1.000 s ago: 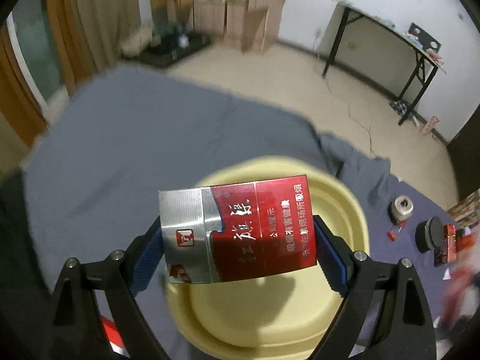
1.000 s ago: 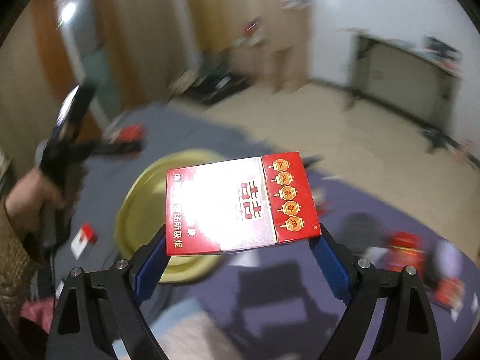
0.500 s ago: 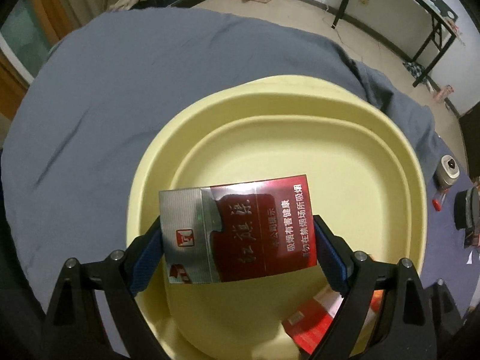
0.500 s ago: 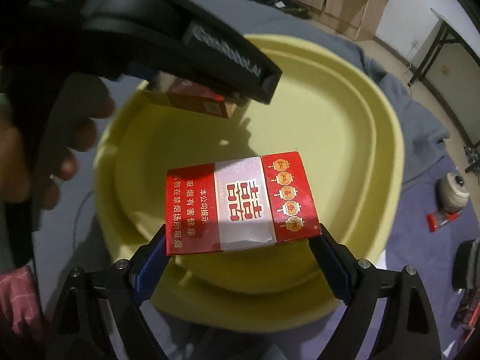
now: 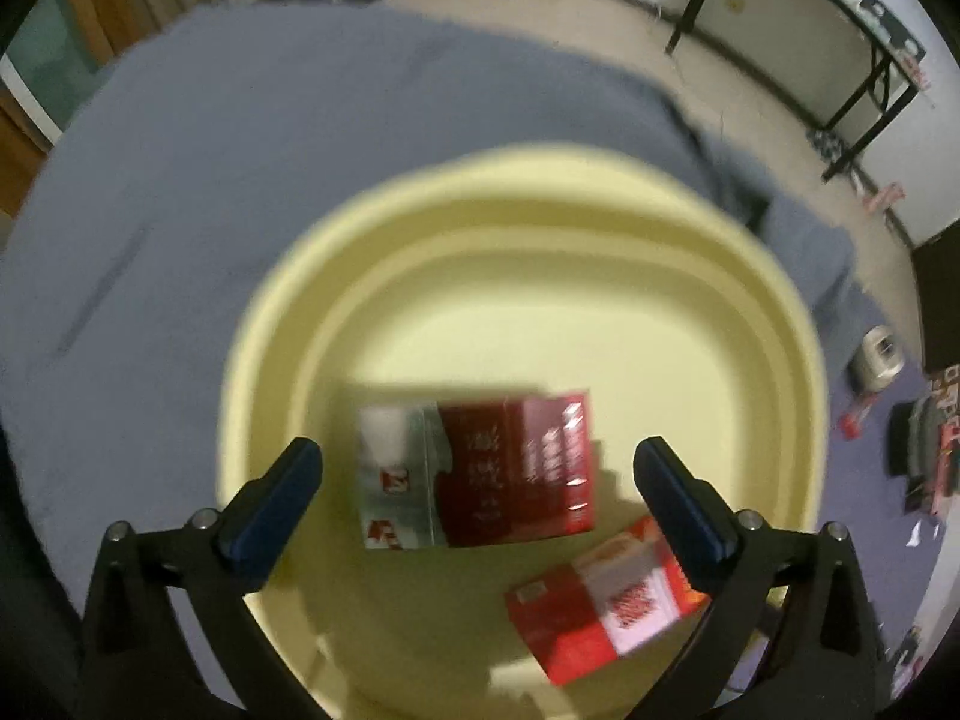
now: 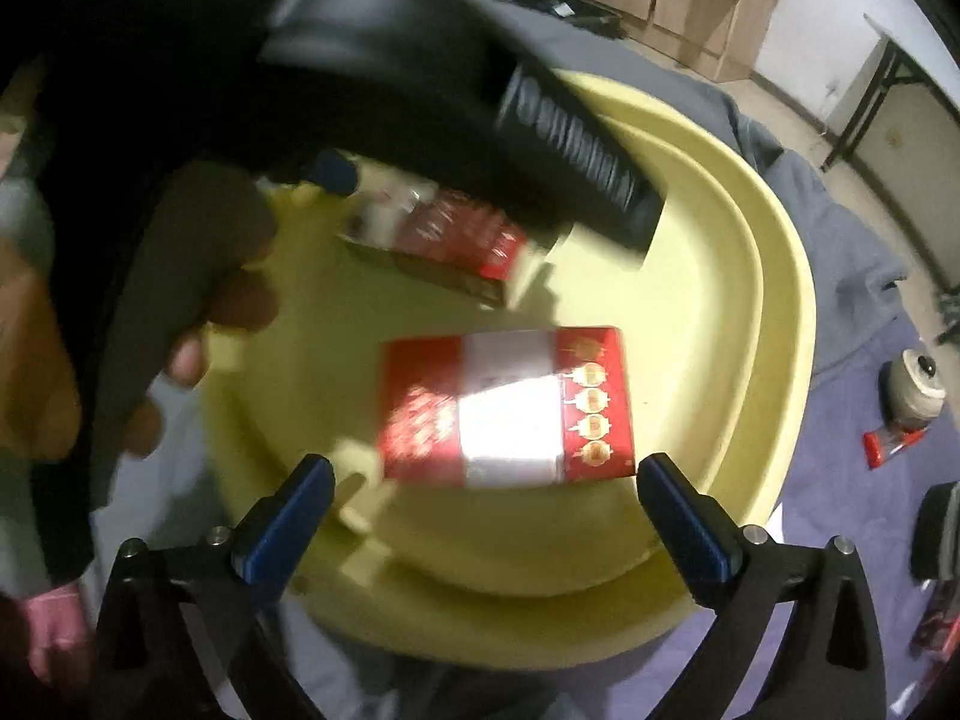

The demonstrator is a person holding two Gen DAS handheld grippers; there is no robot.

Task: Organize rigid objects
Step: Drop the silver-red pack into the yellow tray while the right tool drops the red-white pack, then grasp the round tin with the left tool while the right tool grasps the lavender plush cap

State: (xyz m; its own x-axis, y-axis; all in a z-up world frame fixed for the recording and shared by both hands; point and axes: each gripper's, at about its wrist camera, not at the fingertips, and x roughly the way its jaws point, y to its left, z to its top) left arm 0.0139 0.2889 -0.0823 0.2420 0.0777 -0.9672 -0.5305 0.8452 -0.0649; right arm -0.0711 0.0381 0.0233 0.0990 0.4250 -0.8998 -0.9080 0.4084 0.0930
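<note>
A yellow basin [image 5: 528,162] stands on a blue-grey cloth. My left gripper [image 5: 477,462] hangs over it, jaws opening wide. The dark red and silver cigarette pack [image 5: 474,471] sits blurred between them, free of both pads, in the basin. A red and white pack [image 5: 606,600] lies at the lower right of the basin. In the right wrist view my right gripper [image 6: 486,474] is also opening, and the red and white pack [image 6: 510,408] lies loose just beyond its tips on the basin [image 6: 798,300] floor. The dark red pack [image 6: 444,240] lies farther in, under the left gripper's black body.
A person's hand [image 6: 36,330] holds the left gripper at the left. On the cloth [image 5: 240,150] to the right lie a small grey roll [image 6: 915,384], a red item [image 6: 894,444] and a black round object [image 5: 912,444]. A black-legged table [image 5: 840,60] stands at the back right.
Both grippers came down over the basin, then spread their jaws. Each pack has left its pads and dropped into the basin.
</note>
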